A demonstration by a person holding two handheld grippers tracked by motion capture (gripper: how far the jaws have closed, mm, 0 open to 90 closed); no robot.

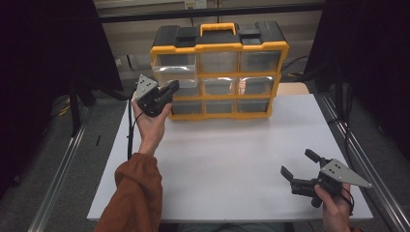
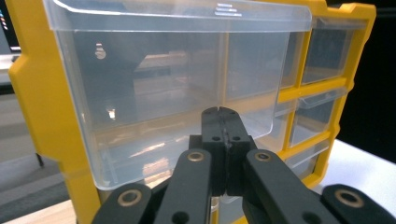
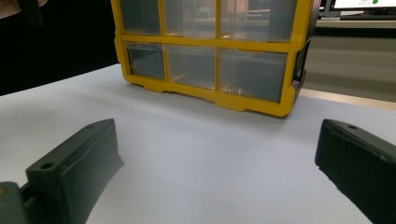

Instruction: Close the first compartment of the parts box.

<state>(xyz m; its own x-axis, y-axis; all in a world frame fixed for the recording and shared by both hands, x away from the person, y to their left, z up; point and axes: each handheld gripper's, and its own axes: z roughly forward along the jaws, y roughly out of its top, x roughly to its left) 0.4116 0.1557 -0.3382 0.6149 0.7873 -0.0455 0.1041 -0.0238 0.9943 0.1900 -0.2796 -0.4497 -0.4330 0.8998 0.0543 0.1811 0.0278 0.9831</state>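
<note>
The left gripper view shows the left gripper (image 2: pixel 223 121) with jaws pressed together at the clear top-left drawer (image 2: pixel 177 88), which stands pulled out of the yellow drawer organizer (image 1: pixel 219 71); whether they pinch its lip cannot be told. The right gripper (image 1: pixel 300 166) hovers wide open, empty, over the white table (image 1: pixel 227 159). Dark curtains flank the table. The organizer's top is cropped in the right gripper view

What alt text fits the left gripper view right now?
The left gripper, jaws closed together, points at a clear plastic drawer pulled out from the yellow-framed drawer organizer. More clear drawers sit to the right.
</note>
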